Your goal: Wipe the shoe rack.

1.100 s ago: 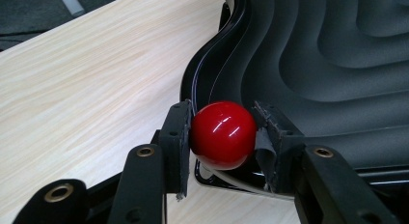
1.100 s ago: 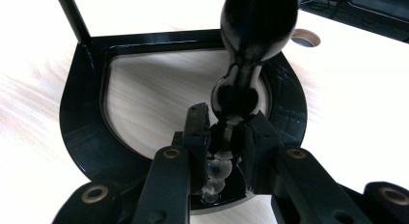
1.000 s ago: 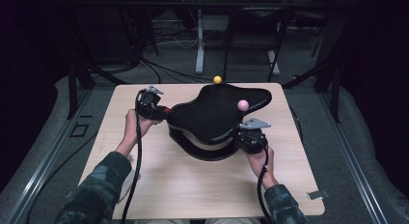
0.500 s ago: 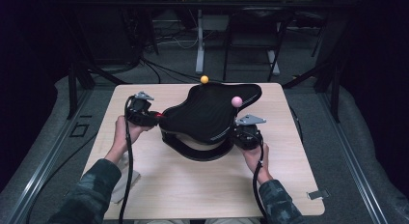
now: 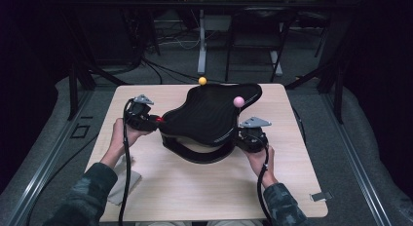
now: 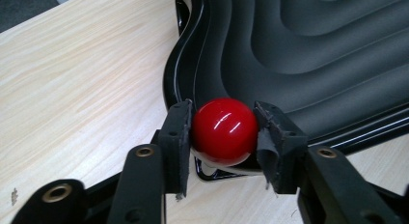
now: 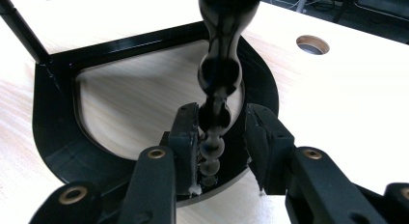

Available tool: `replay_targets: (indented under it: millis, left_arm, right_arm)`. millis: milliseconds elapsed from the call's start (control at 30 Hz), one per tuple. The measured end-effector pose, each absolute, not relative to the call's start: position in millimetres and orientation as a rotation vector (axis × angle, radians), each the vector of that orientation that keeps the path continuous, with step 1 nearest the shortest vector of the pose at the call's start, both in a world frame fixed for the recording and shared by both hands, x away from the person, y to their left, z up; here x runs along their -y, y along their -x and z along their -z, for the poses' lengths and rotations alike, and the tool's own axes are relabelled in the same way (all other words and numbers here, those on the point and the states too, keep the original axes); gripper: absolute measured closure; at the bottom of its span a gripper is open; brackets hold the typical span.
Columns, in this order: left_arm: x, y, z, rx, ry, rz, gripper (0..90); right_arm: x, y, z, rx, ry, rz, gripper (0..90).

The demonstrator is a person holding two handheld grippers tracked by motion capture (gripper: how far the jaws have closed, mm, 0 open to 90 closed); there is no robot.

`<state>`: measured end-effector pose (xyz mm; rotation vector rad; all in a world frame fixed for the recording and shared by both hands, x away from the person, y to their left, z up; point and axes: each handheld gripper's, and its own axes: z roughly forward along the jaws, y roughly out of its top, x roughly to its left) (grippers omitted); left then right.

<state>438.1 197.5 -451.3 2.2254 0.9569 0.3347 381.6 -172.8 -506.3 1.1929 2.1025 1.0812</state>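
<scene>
Two balls, orange (image 5: pixel 202 81) and pink (image 5: pixel 238 102), upper centre on black wavy tray (image 5: pixel 214 116); left gripper (image 6: pixel 225 132) clamps red ball (image 6: pixel 224 131); right gripper (image 7: pixel 221 132), jaws just opening, straddles beaded black post (image 7: pixel 219 89).

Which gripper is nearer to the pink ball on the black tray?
Right. The right gripper sits just below the pink ball, while the left gripper is across the black tray, clamping a red ball.

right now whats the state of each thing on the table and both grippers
left gripper: shut on the red ball
red ball: clamped between the pads at the tray's edge
right gripper: jaws just opening, right pad off the black stem
black stem: upright between the jaws
black tray: raised above its base
base: flat on the table
orange ball: at the tray's far edge
pink ball: on the tray's right side
</scene>
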Motion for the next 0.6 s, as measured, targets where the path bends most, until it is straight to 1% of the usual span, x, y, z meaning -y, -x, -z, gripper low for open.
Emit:
replay_targets:
  millis: [100,467,500,600]
  left_arm:
    - [-198,-437,451,-0.954,-2.23,-0.334,59.8]
    - [-198,-429,454,-0.96,-2.199,-0.339,60.0]
    - [-198,-428,454,-0.965,-2.197,-0.344,60.1]
    - [-199,-426,454,-0.963,-2.188,-0.345,60.1]
  right_arm:
    - [170,-380,506,-2.105,-1.169,-1.082,73.6]
    - [174,-390,510,-2.076,-1.196,-1.134,74.2]
    - [174,-391,510,-2.075,-1.192,-1.134,73.6]
    - [179,-390,511,-2.077,-1.221,-1.155,63.7]
